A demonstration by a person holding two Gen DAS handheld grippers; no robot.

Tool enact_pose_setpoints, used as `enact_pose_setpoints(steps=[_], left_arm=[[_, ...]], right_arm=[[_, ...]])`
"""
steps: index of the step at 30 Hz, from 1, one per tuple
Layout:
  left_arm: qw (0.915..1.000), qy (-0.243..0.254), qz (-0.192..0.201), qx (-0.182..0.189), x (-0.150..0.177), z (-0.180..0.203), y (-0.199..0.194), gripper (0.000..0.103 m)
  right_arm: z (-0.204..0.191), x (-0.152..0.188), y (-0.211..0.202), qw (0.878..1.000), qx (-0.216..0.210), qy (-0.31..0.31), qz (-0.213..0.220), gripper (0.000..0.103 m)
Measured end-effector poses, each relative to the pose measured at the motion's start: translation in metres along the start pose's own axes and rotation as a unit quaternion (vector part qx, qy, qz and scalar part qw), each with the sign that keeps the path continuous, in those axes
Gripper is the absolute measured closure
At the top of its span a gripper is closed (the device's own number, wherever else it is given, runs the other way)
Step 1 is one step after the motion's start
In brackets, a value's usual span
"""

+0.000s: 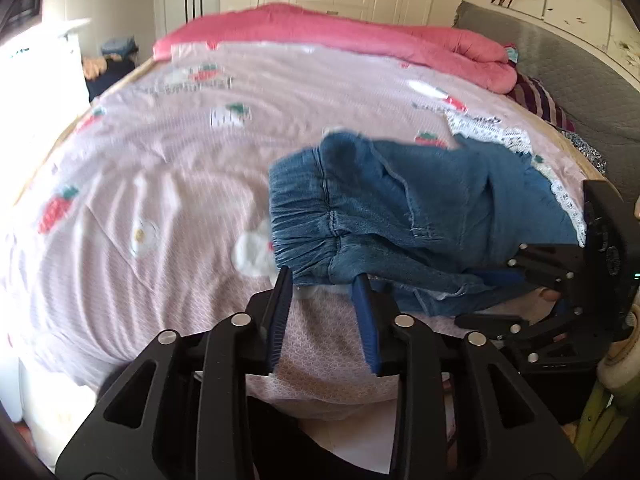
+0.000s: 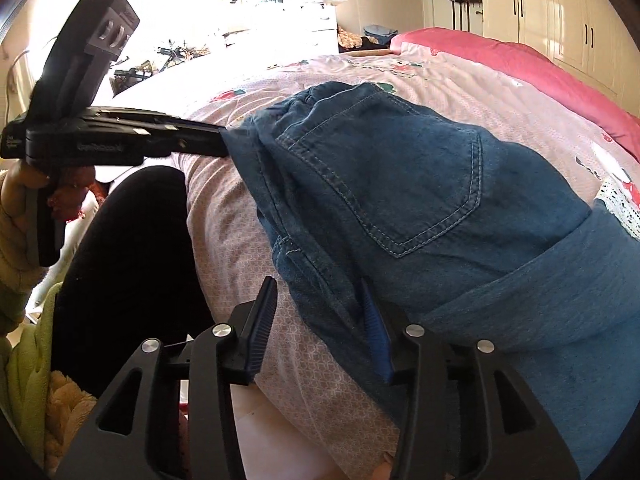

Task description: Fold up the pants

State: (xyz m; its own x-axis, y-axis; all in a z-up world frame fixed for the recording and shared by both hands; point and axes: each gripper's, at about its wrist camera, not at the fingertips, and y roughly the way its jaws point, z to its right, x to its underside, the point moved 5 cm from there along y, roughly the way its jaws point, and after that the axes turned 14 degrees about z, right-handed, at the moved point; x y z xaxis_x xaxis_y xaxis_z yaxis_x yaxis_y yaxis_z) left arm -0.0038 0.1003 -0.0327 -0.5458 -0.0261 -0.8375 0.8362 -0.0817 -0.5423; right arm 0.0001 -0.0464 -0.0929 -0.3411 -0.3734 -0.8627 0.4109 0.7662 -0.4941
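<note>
Lying folded on the bedspread [image 1: 180, 160], pants [image 1: 420, 216] hide fingertips of both parted, empty claws.

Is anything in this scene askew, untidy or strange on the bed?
The denim pants lie bunched near the bed's edge, the elastic waistband crumpled and one layer flopped unevenly over another. Nothing looks spilled or damaged.

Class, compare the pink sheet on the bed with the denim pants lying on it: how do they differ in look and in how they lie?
The pink sheet is pale and printed with strawberries; the denim pants are plain blue with stitched seams. The sheet is spread across the bed; the pants lie folded in a compact bundle near its edge. The pants have a gathered elastic waistband; the sheet shows only shallow wrinkles. Both are cloth.
</note>
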Motion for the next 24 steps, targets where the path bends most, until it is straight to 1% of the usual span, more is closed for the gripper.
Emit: enact_pose_setpoints(steps=[3, 4, 6, 9, 11, 14, 16, 17, 18, 19, 22, 24], left_arm=[[0.9997, 0.012, 0.021, -0.003, -0.016, 0.009, -0.011, 0.075], [0.9994, 0.013, 0.031, -0.005, -0.024, 0.013, -0.014, 0.075], [0.9988, 0.013, 0.047, -0.004, -0.037, 0.019, -0.017, 0.075], [0.9986, 0.001, 0.048, 0.022, -0.054, 0.034, -0.005, 0.075], [0.9979, -0.001, 0.038, 0.052, -0.056, 0.048, 0.011, 0.075], [0.9982, 0.013, 0.006, 0.058, -0.043, 0.061, 0.041, 0.075], [0.9985, 0.028, -0.022, 0.042, -0.025, 0.06, 0.057, 0.075], [0.9983, 0.03, -0.039, 0.033, -0.011, 0.056, 0.067, 0.075], [0.9981, 0.026, -0.046, 0.029, -0.003, 0.052, 0.071, 0.075], [0.9982, 0.023, -0.043, 0.033, 0.005, 0.05, 0.074, 0.075], [0.9984, 0.037, -0.029, 0.033, 0.008, 0.051, 0.071, 0.075], [0.9984, 0.033, -0.029, 0.035, 0.009, 0.05, 0.071, 0.075]], right_arm=[[-0.001, 0.001, -0.001, 1.0, -0.004, -0.001, -0.004, 0.055], [-0.001, 0.002, 0.0, 1.0, -0.005, 0.0, -0.006, 0.052], [-0.002, 0.004, 0.0, 1.0, -0.006, -0.001, -0.009, 0.05], [-0.003, 0.004, -0.001, 1.0, -0.009, 0.002, -0.01, 0.048], [-0.003, 0.002, -0.001, 1.0, -0.012, 0.009, -0.012, 0.046], [0.001, 0.0, -0.013, 0.999, -0.015, 0.025, -0.015, 0.048], [0.006, -0.001, -0.025, 0.999, -0.01, 0.035, -0.011, 0.048], [0.01, -0.003, -0.035, 0.999, -0.002, 0.04, -0.006, 0.048], [0.014, -0.005, -0.041, 0.999, 0.004, 0.043, 0.001, 0.048], [0.021, -0.009, -0.051, 0.998, 0.017, 0.051, 0.016, 0.048], [0.039, -0.025, -0.064, 0.996, 0.052, 0.063, 0.045, 0.048], [0.057, -0.035, -0.065, 0.992, 0.092, 0.071, 0.047, 0.048]])
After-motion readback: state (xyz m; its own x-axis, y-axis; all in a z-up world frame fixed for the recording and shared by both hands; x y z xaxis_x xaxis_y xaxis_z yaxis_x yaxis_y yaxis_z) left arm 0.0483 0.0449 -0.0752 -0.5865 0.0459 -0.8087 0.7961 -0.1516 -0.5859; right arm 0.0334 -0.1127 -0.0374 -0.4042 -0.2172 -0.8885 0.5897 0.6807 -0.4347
